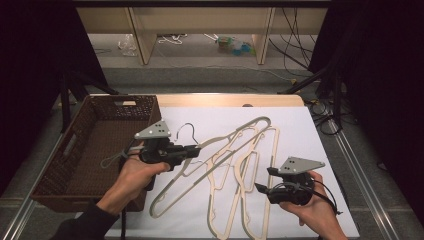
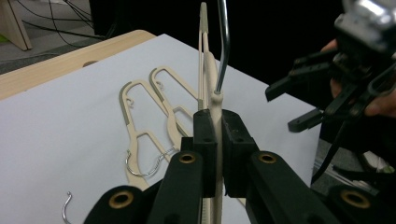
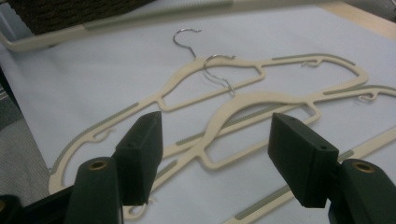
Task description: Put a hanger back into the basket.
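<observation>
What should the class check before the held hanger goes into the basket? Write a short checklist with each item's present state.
1. Left gripper shut on the lifted hanger, at its neck: ok.
2. Right gripper open, holding nothing: ok.
3. Wicker basket has room: ok.
4. Lifted hanger free of the two hangers lying on the sheet: cannot tell.
5. Right gripper out of the path to the basket: ok.

L gripper (image 1: 196, 149) grips hanger (image 1: 210, 160) beside basket (image 1: 50, 170).
</observation>
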Demonstrator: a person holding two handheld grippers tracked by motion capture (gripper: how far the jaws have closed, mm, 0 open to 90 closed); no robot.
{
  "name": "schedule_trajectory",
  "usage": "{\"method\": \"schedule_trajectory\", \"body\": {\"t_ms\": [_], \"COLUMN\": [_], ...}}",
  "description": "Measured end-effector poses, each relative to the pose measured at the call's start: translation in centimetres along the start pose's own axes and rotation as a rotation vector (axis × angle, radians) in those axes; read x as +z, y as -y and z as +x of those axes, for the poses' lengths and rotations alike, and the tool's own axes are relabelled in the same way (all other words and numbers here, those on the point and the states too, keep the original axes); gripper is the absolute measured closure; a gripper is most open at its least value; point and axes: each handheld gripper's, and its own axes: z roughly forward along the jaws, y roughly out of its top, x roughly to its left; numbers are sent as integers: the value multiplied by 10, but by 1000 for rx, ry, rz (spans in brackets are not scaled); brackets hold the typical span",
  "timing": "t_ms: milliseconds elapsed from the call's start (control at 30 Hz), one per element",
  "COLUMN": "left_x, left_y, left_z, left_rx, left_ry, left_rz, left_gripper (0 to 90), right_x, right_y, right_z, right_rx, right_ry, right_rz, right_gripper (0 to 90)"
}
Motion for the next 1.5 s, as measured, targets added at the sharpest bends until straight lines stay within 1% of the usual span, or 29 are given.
{"method": "schedule_trajectory", "body": {"t_ms": [67, 100, 267, 300, 333, 400, 433, 467, 500, 533, 567, 600, 633, 667, 700, 767, 833, 933, 1000, 1033, 1100, 1167, 1267, 1300, 1367, 1400, 1433, 1467, 1500], "left_x": [-12, -20, -57, -68, -74, -93, -106, -113, -127, -134, -143, -150, -165, -163, -168, -176, -183, -189, -193, -195, -196, -198, -201, -204, -208, -210, -212, -213, -215], "left_y": [-6, -10, -25, -29, -31, -37, -40, -42, -43, -43, -44, -43, -49, -42, -41, -37, -33, -30, -30, -31, -30, -28, -23, -20, -15, -13, -8, -4, 0], "left_z": [2, 3, 13, 16, 18, 22, 25, 26, 30, 32, 37, 40, 62, 50, 55, 69, 81, 99, 111, 117, 124, 133, 145, 153, 159, 162, 162, 164, 169], "left_rx": [-19, -40, -85, -89, -81, -79, -57, -48, -39, -50, -24, -35, 218, -26, -57, -69, -97, -102, -89, -66, -79, -56, -53, -14, -34, -11, -37, -34, -8], "left_ry": [12, 7, -12, -15, -21, -54, -81, -94, -118, -128, -158, -176, -310, -208, -230, -263, -276, -305, -317, -319, -326, -333, -353, -361, -380, -384, -387, -381, -376], "left_rz": [-29, -46, -101, -114, -122, -138, -144, -147, -152, -148, -154, -150, -122, -164, -164, -177, -180, -166, -144, -133, -125, -114, -103, -88, -88, -78, -84, -89, -86], "left_gripper": [858, 858, 858, 858, 858, 858, 858, 858, 858, 858, 858, 858, 858, 858, 858, 858, 858, 858, 858, 858, 858, 858, 858, 858, 858, 858, 858, 858, 858], "right_x": [3, 3, 5, 5, 4, 3, 3, 3, 3, 3, 3, 2, 3, 2, 3, 4, 5, 7, 7, 7, 7, 7, 9, 9, 9, 9, 9, 8, 9], "right_y": [5, 6, 17, 18, 20, 24, 25, 26, 27, 29, 29, 29, 30, 30, 30, 31, 32, 34, 35, 35, 35, 36, 36, 36, 37, 37, 37, 37, 37], "right_z": [3, 4, 8, 8, 7, 5, 5, 5, 4, 4, 4, 4, 4, 5, 4, 6, 7, 8, 8, 7, 7, 8, 8, 8, 8, 7, 7, 7, 6], "right_rx": [4, 16, 14, 21, 24, 36, 30, 37, 39, 37, 40, 43, 40, 51, 36, 40, 38, 28, 36, 37, 37, 34, 23, 24, 19, 17, 19, 29, 28], "right_ry": [-5, -11, -25, -32, -33, -33, -30, -30, -26, -29, -27, -30, -30, -32, -31, -39, -40, -53, -58, -55, -58, -57, -60, -66, -65, -63, -60, -62, -62], "right_rz": [8, 21, 37, 43, 44, 48, 48, 51, 52, 50, 51, 52, 54, 65, 58, 65, 68, 71, 69, 67, 70, 70, 71, 77, 76, 72, 69, 74, 76], "right_gripper": [367, 365, 363, 363, 363, 362, 362, 363, 363, 362, 362, 362, 361, 361, 361, 360, 356, 349, 347, 346, 344, 345, 342, 342, 341, 341, 341, 341, 341]}}
